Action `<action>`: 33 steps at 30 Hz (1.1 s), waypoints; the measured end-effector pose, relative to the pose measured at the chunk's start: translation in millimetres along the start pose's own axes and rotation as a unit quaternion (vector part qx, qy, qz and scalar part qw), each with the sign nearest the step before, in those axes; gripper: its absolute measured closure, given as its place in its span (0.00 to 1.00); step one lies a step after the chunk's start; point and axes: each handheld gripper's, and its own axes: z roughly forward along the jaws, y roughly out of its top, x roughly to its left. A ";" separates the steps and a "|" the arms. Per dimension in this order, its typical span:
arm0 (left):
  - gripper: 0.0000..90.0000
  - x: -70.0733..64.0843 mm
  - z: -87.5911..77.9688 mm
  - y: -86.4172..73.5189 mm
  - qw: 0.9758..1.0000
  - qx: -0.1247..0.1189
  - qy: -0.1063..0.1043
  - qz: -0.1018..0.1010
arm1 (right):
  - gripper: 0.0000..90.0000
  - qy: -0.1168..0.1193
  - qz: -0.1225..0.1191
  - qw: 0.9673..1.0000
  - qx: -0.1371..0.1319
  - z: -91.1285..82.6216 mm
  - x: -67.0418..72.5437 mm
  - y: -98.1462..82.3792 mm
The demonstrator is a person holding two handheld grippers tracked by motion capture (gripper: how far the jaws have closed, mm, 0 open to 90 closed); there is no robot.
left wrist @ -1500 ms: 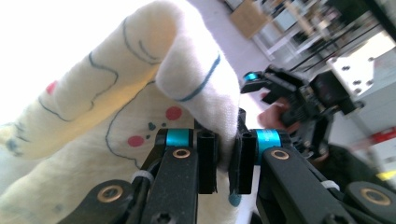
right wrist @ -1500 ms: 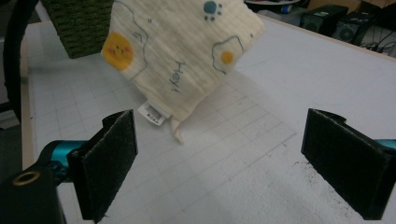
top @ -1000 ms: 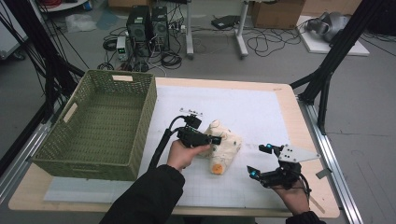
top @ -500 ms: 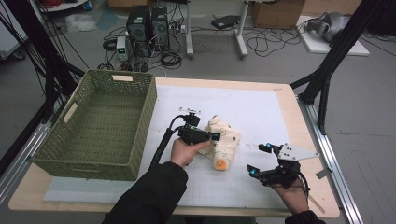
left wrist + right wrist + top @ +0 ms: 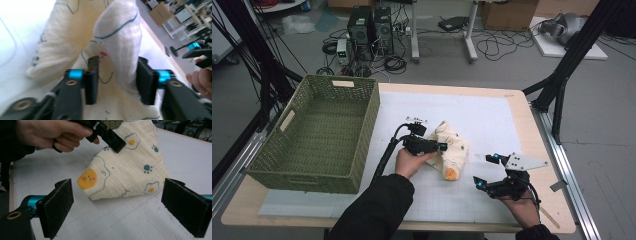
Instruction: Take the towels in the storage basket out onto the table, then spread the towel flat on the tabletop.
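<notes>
A cream cloth (image 5: 455, 150) printed with fried eggs and paw marks lies bunched on the white mat (image 5: 492, 115). My left gripper (image 5: 440, 146) rests over the cloth's left side. In the left gripper view its jaws have just been opening and stand apart around a raised fold of the cloth (image 5: 117, 32); the left gripper (image 5: 116, 77) does not pinch it. My right gripper (image 5: 484, 170) sits near the front right, open wide, a short way from the cloth. In the right gripper view the cloth (image 5: 130, 170) lies beyond the open right gripper (image 5: 117, 205), with the left gripper (image 5: 110, 137) on top of it.
A green woven basket (image 5: 362, 125) stands at the left of the table, its near wall beside the left forearm. The table's right edge (image 5: 552, 170) runs close to the right hand. Cables and computers lie on the floor behind.
The left gripper's jaws have spread apart over the cloth fold, and the hand shifted slightly. The right gripper has stayed where it was.
</notes>
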 end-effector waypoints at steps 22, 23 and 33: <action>0.52 8.6 -49.4 -29.7 0.998 -0.049 0.040 0.030 | 0.28 0.009 -0.001 1.000 0.021 8.8 -4.9 3.0; 0.53 10.5 -49.5 -32.8 0.998 -0.046 0.042 0.028 | 0.30 0.012 0.001 1.000 0.021 10.2 -5.5 3.5; 0.67 15.4 -44.6 -43.1 0.996 -0.022 0.079 0.033 | 0.57 0.036 -0.021 0.997 0.058 35.6 -9.2 8.0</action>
